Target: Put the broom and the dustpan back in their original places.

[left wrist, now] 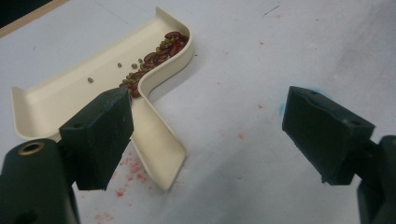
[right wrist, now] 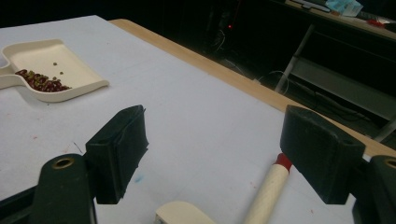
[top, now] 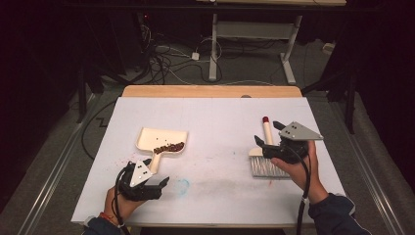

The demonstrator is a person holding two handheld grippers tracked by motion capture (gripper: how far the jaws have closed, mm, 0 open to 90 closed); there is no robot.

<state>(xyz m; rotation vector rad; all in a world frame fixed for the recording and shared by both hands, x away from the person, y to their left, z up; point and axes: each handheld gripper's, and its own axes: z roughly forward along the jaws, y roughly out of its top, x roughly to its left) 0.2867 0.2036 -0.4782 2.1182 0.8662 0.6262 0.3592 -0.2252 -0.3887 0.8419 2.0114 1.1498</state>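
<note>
The left gripper (top: 148, 177), near the desk's front edge, has jaws wide open and empty beside the dustpan (top: 162, 140) handle, and the right gripper (top: 272, 133), equally open above the brush (top: 265, 155), should close squarely on the brush handle

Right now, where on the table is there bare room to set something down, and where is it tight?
Free: the wide strip between the dustpan and the brush, and the far band up to the wooden edge. Tight: around the left gripper by the dustpan's handle, and around the right gripper over the brush.
</note>
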